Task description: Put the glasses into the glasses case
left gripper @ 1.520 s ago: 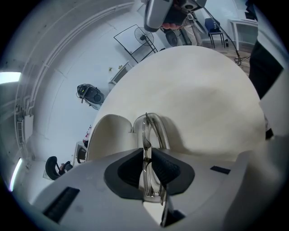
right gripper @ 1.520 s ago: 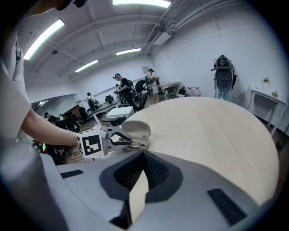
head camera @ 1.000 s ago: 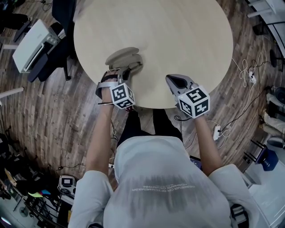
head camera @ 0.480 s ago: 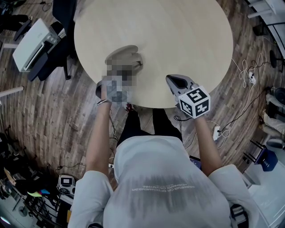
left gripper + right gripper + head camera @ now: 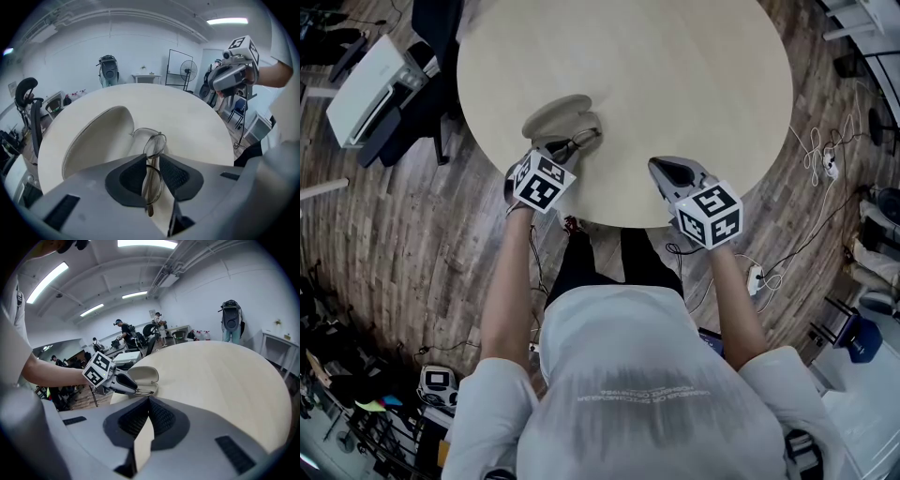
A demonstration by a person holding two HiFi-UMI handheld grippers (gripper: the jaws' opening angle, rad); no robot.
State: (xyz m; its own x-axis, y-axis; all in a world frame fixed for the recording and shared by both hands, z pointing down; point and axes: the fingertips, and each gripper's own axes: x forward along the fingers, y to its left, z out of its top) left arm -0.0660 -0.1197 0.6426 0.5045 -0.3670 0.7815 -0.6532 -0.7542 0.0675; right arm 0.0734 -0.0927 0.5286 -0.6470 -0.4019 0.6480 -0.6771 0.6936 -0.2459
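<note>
A beige glasses case [image 5: 555, 114] lies open near the left front edge of the round table [image 5: 675, 75]. My left gripper [image 5: 563, 151] is shut on thin wire-framed glasses [image 5: 582, 140], holding them just at the case's near side. In the left gripper view the glasses [image 5: 153, 154] stand on edge between the dark pads [image 5: 129, 176], with the case's open shell [image 5: 96, 136] right behind them. My right gripper [image 5: 667, 170] hovers at the table's front edge, shut and empty. In the right gripper view its pads [image 5: 161, 418] meet, and the case [image 5: 144, 375] lies ahead.
The table is otherwise bare wood. Around it on the plank floor are a chair and white equipment [image 5: 370, 89] to the left and cables [image 5: 820, 150] to the right. Several people stand in the background of the right gripper view.
My left gripper has moved a little forward and turned toward the case, carrying the glasses closer to it. The right gripper has stayed put.
</note>
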